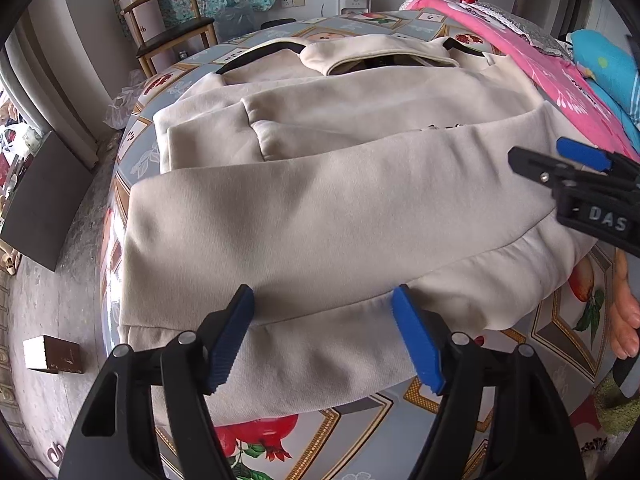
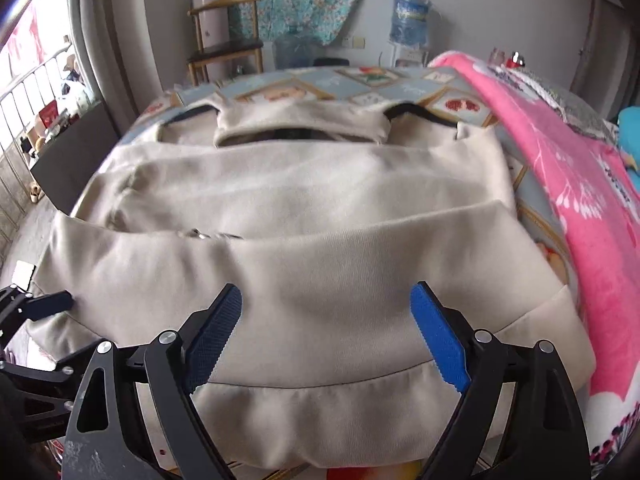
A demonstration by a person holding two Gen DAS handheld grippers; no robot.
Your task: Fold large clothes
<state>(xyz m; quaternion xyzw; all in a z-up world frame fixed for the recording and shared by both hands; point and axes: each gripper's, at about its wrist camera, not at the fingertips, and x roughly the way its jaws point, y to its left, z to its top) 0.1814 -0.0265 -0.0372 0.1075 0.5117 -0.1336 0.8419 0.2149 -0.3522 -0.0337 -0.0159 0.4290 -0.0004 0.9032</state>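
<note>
Here cream sweatshirt [image 1: 320, 208] lies flat, sleeves folded across.

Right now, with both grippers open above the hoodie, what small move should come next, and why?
Probably lower the left gripper and right gripper onto the near hem of the beige hoodie and close: both are open, holding nothing, and the sleeves are already folded across.

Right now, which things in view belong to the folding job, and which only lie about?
For the job:
- beige fleece hooded sweatshirt, partly folded
- left gripper, open above its hem
- right gripper, open

Just lying about:
- pink printed blanket
- wooden chair with dark seat
- blue water bottle
- fruit-patterned tablecloth
</note>
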